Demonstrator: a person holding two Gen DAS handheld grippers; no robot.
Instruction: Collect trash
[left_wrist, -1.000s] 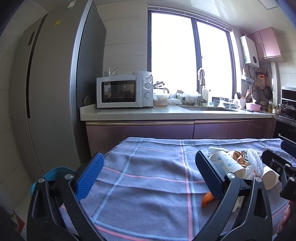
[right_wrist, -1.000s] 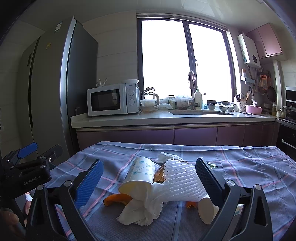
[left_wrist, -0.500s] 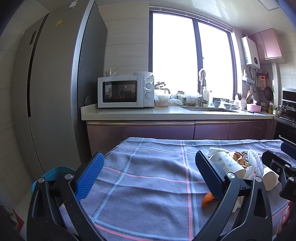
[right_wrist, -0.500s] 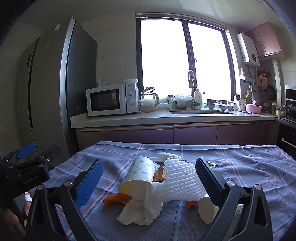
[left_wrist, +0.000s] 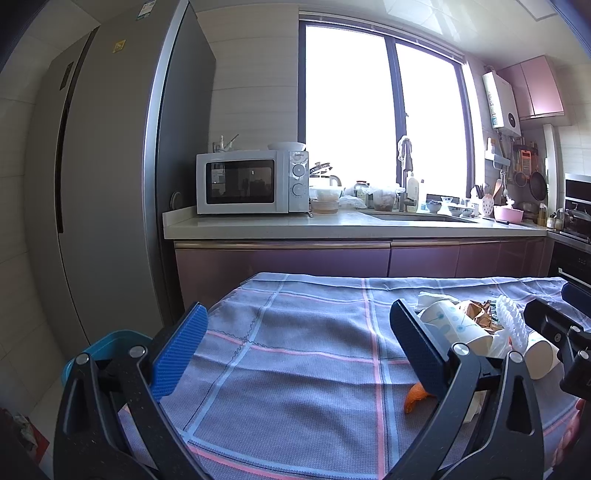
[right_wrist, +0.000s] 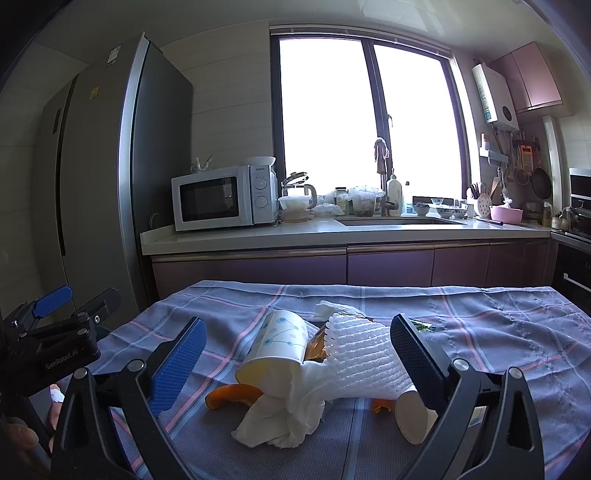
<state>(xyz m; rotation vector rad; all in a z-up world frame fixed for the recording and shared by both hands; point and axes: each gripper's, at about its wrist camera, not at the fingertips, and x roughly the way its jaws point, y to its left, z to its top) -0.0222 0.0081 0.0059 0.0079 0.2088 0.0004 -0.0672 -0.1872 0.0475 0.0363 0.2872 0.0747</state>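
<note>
A heap of trash lies on the checked cloth: a printed paper cup (right_wrist: 279, 345) on its side, white foam netting (right_wrist: 364, 362), a crumpled tissue (right_wrist: 284, 417), orange peel (right_wrist: 231, 395), a plain paper cup (right_wrist: 415, 415) and a brown wrapper (right_wrist: 317, 345). My right gripper (right_wrist: 295, 358) is open just above and in front of the heap, which lies between its fingers in view. My left gripper (left_wrist: 295, 350) is open over bare cloth left of the heap; the printed cup (left_wrist: 456, 325) and peel (left_wrist: 415, 397) show to its right.
A blue bin (left_wrist: 110, 343) stands on the floor off the table's left edge. Beyond the table (right_wrist: 498, 325) runs a counter (right_wrist: 332, 232) with a microwave (right_wrist: 223, 197), sink and dishes. A tall fridge (left_wrist: 107, 184) stands at left.
</note>
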